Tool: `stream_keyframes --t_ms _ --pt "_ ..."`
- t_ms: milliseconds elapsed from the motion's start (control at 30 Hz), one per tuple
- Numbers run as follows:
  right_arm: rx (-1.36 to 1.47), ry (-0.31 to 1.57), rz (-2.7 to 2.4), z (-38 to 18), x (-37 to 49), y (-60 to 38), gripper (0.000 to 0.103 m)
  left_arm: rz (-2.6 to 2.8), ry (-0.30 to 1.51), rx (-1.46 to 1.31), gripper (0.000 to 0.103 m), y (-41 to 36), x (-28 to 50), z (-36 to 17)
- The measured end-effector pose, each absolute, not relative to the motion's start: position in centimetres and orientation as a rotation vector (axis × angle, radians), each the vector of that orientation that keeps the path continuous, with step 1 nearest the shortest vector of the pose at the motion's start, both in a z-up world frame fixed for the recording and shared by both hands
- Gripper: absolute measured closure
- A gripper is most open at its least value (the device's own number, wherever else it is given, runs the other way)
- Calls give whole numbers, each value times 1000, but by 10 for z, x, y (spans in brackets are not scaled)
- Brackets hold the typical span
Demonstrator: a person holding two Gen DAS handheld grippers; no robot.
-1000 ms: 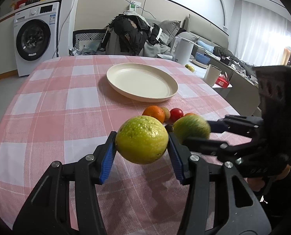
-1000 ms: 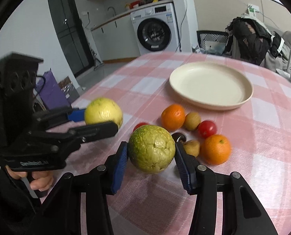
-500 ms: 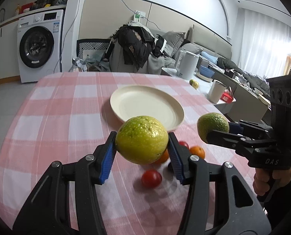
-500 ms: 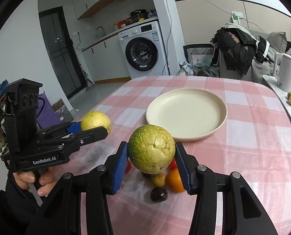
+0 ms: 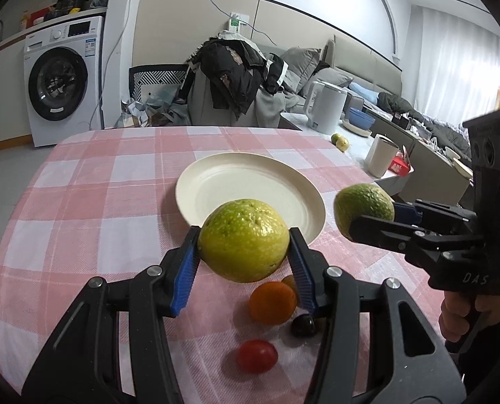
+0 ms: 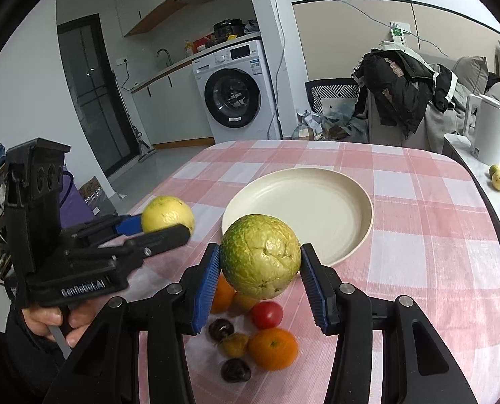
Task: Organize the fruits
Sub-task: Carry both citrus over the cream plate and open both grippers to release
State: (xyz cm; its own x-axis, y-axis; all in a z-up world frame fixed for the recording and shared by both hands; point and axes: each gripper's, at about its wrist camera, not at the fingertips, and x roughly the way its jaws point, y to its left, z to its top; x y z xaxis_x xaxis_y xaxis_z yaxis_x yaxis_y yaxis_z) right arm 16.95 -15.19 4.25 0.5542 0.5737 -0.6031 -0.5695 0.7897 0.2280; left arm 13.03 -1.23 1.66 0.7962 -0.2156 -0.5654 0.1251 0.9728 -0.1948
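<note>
- Both tools have risen and carried their fruits from low over the fruit cluster to the near rim of the plate, which a second ago lay well beyond them.
- Pink-and-white checked counter (image 5: 81, 202) carries everything; it fills the lower half of both wrist views.
- Cream plate (image 5: 236, 185) sits bare near the middle of the counter, just beyond both held fruits.
- Left tool (image 5: 243, 256) is clenched on a yellow-green citrus (image 5: 245, 244), its blue pads pressing both sides; the fruit hangs above the counter, overlapping the plate's near edge in the left wrist view.
- Right tool (image 6: 260, 269) grips a greener, wrinkled citrus (image 6: 261, 256) the same way, off the counter at the plate's near rim.
- Each tool appears in the other's view, side by side and apart, each held by a hand (image 6: 53, 320) on a pistol grip.
- Loose fruits lie on the counter under the tools, near the plate but not on it: an orange (image 6: 273, 348), a red tomato (image 6: 266, 314), and two dark round fruits (image 6: 235, 369), with a brownish one between them.
</note>
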Motion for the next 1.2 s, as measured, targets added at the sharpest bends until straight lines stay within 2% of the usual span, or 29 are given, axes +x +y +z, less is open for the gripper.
stream_keyframes --t_ms 533,1200 --pt "34 747 646 31 216 -155 54 -170 669 -121 55 -20 191 -7" --pt "25 868 623 -15 256 -148 54 -171 803 -13 55 -27 243 -43"
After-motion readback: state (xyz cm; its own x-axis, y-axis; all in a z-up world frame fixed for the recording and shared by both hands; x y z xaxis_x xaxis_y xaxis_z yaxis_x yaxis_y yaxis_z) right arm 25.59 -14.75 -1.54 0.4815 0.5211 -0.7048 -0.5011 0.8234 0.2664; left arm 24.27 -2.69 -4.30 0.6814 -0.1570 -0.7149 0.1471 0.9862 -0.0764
